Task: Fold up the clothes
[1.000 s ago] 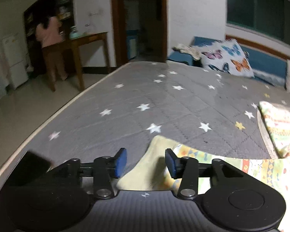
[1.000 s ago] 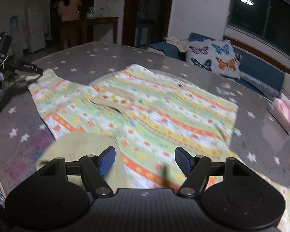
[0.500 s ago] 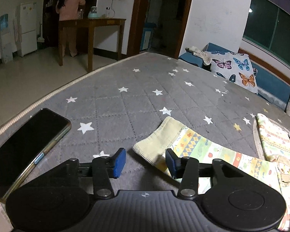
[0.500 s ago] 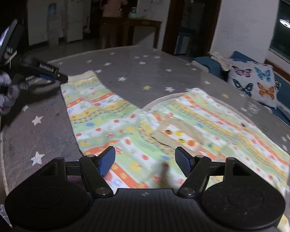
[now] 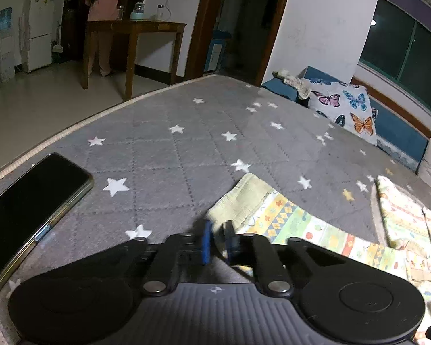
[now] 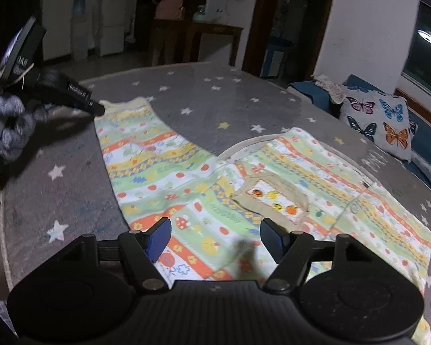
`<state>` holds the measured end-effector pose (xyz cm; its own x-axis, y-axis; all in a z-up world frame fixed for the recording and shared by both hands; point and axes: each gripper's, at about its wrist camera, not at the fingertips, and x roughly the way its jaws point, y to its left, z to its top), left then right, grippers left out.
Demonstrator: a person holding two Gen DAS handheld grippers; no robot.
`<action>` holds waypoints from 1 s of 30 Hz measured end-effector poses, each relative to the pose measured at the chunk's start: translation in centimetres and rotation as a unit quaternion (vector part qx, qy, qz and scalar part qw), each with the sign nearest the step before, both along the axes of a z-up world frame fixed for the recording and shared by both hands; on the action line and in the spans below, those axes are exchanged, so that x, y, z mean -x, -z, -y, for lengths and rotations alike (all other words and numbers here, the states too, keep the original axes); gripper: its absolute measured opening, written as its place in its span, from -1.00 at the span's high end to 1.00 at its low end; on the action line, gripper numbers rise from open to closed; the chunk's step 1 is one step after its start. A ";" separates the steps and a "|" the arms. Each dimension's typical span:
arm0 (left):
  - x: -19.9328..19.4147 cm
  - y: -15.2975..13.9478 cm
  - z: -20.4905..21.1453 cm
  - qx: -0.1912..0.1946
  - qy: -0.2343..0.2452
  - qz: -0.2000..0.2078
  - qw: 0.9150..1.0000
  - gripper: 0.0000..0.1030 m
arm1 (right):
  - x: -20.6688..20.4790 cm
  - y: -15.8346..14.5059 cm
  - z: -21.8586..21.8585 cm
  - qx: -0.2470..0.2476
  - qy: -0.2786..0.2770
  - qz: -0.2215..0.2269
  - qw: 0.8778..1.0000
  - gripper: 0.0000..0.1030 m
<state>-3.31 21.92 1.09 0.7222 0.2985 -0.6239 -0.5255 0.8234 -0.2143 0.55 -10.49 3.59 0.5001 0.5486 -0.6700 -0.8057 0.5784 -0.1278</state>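
A colourful patterned garment (image 6: 244, 184) with stripes and fruit prints lies spread on the grey star-print bed cover (image 5: 172, 149). One long sleeve stretches to the left, ending in a pale yellow cuff (image 5: 244, 198). My left gripper (image 5: 217, 241) is shut on the near corner of that cuff; it shows at the sleeve end in the right wrist view (image 6: 92, 106). My right gripper (image 6: 215, 237) is open and empty, just above the garment's body near its front edge.
A black phone (image 5: 28, 207) lies on the bed's left edge beside my left gripper. A butterfly pillow (image 5: 347, 109) leans on a blue bench at the far side. A wooden table (image 5: 135, 43) and a person stand on the floor beyond.
My left gripper's jaws have closed on the sleeve cuff. My right gripper has drifted a little over the garment and stays open.
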 end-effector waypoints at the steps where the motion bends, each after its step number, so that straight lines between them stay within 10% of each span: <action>1: 0.0 -0.5 0.3 -0.002 0.003 0.006 1.000 0.91 | -0.1 -0.3 0.5 -0.005 0.007 0.000 1.000 -0.36; 11: -1.8 -8.6 9.7 -0.040 0.142 0.102 0.984 0.92 | -1.9 -1.9 7.0 -0.042 0.093 0.000 0.995 -0.36; 21: -4.9 -10.7 23.7 -0.032 0.337 0.149 0.929 0.92 | -3.3 -0.6 15.2 -0.060 0.205 -0.010 0.977 -0.33; 30: -6.3 -5.4 32.1 -0.020 0.473 0.063 0.879 0.80 | -3.4 0.7 20.1 -0.097 0.272 -0.058 0.956 -0.17</action>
<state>2.97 -10.18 6.51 0.7218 -0.4527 -0.5236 0.4236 0.8871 -0.1831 3.91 -30.63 2.92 0.6746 0.3477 -0.6511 -0.3810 0.9195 0.0963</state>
